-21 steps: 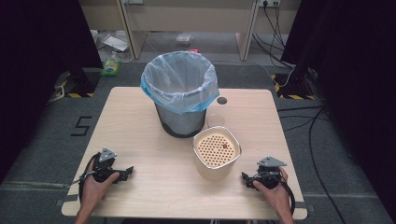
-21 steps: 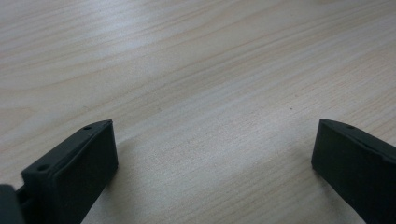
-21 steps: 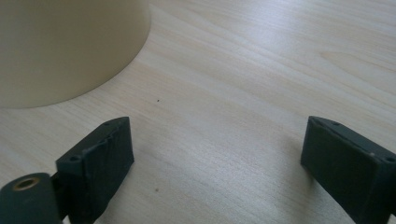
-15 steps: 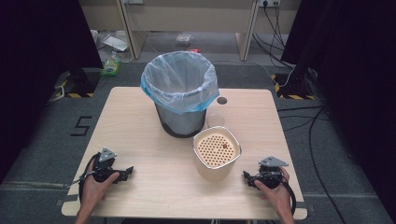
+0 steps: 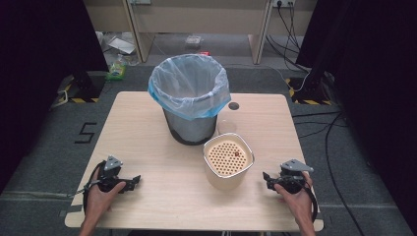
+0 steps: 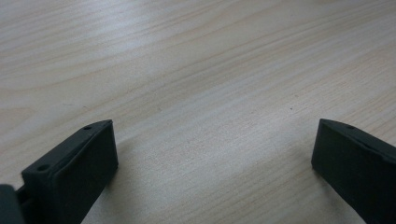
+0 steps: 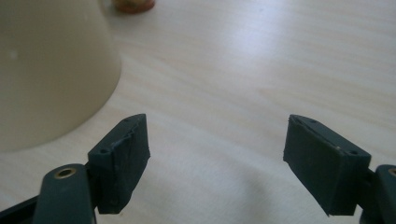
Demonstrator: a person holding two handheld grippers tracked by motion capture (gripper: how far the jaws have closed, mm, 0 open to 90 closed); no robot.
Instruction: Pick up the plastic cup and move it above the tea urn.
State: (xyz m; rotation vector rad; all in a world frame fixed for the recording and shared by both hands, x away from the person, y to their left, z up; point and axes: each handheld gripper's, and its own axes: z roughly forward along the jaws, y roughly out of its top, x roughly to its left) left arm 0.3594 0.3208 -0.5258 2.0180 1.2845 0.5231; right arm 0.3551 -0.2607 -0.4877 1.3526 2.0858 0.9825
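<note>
My left gripper rests low over the table's near left, held by a hand, its jaws pointing right. In the left gripper view its jaws stand open with bare wood between them. Held by the other hand at the near right, my right gripper points left toward a cream container with a perforated insert. A small reddish bit lies on that insert. In the right gripper view the jaws are open and empty, with the cream container ahead at the left.
A grey bin lined with a pale blue bag stands at the table's middle back. A clear cup sits between bin and container. A dark round hole marks the tabletop. A brownish thing lies beyond the container.
</note>
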